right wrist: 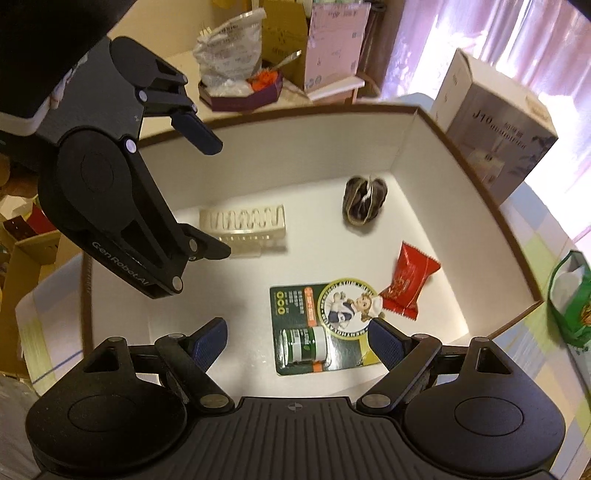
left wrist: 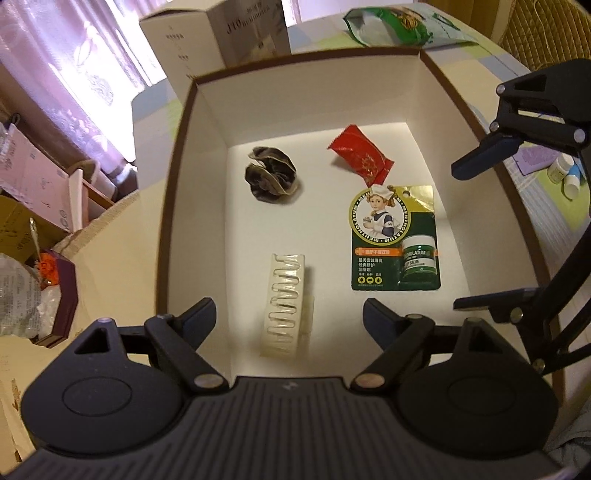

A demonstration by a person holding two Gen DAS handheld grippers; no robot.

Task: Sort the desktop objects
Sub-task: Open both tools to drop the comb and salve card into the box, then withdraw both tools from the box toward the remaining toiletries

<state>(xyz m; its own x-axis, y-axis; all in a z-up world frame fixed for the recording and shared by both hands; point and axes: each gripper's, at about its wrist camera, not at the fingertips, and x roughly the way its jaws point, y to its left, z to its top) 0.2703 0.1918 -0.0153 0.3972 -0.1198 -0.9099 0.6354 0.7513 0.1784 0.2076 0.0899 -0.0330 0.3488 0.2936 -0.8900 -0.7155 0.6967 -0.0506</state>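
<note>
A white box with a brown rim (left wrist: 177, 184) (right wrist: 480, 192) holds a dark scrunchie (left wrist: 271, 180) (right wrist: 365, 204), a red snack packet (left wrist: 360, 156) (right wrist: 408, 285), a green Mentholatum card (left wrist: 395, 240) (right wrist: 321, 325) and a clear plastic strip pack (left wrist: 286, 302) (right wrist: 245, 227). My left gripper (left wrist: 290, 319) is open and empty above the strip pack; it also shows in the right wrist view (right wrist: 216, 195). My right gripper (right wrist: 299, 343) is open and empty above the Mentholatum card; it also shows in the left wrist view (left wrist: 458, 236).
A white carton (left wrist: 221, 40) (right wrist: 495, 122) stands behind the box. A green bag (left wrist: 399, 24) (right wrist: 570, 299) lies beside it. Small bottles (left wrist: 567, 171) sit at the right. A purple tray of clutter (left wrist: 51, 295) (right wrist: 243, 92) and cardboard boxes lie off the table's left.
</note>
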